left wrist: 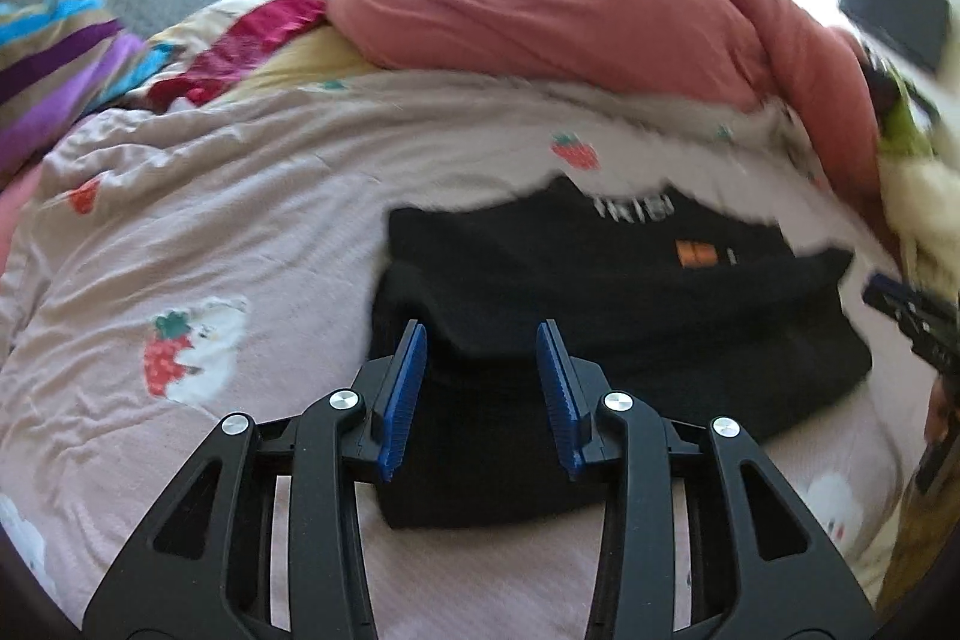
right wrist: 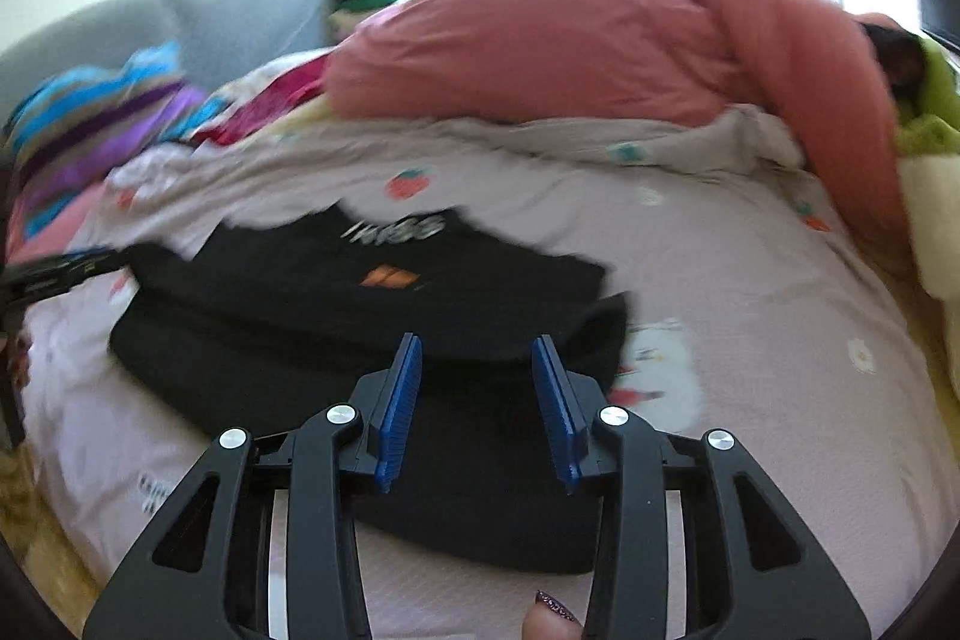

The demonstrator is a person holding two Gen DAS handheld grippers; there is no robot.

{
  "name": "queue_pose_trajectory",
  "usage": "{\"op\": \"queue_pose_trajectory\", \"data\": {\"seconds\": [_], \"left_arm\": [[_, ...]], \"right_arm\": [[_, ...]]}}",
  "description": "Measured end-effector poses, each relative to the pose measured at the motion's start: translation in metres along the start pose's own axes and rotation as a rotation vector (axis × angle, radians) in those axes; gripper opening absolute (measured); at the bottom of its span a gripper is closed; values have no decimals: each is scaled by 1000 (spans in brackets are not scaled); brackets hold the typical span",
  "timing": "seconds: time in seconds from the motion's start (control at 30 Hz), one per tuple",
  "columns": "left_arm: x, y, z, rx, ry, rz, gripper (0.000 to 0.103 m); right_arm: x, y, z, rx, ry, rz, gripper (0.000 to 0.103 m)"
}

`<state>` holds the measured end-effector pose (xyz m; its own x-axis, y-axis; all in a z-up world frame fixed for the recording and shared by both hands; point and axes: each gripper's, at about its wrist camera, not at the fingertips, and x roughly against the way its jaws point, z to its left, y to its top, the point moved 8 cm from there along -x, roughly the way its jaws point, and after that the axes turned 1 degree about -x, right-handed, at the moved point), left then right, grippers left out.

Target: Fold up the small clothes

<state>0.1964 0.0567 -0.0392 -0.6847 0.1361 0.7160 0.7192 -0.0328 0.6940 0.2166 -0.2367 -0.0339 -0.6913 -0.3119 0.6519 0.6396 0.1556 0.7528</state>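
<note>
Black garment (left wrist: 600, 316) folded on strawberry-print sheet (left wrist: 240, 196). Left gripper (left wrist: 482, 334) and right gripper (right wrist: 477, 346) above its near edge. Both jaws partly parted, gripping nothing.

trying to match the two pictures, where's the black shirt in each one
Left wrist view: the black shirt lies centre-right on the bedsheet, ahead of the blue pads.
Right wrist view: the black shirt lies centre-left.
Shared landmark: the pink duvet heaped behind it.

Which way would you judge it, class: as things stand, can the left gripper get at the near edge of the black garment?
Probably yes. The left gripper is open just over the black garment, nothing lying between its blue pads and the fabric.
</note>
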Motion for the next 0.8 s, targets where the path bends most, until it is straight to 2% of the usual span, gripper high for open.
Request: {"op": "queue_pose_trajectory", "data": {"seconds": [0.23, 0.43, 0.63, 0.8], "left_arm": [[-31, -30, -20, -94, 46, 73, 30], [-50, -34, -20, -113, 82, 92, 30], [-54, -17, -18, -95, 87, 59, 30], [-67, -2, -15, -79, 83, 65, 30]], "right_arm": [[-28, -26, 40, 82, 24, 112, 34], [-61, -36, 31, 24, -12, 196, 34], [-72, -21, 28, 14, -8, 171, 34], [-89, -6, 24, 15, -9, 174, 34]]}}
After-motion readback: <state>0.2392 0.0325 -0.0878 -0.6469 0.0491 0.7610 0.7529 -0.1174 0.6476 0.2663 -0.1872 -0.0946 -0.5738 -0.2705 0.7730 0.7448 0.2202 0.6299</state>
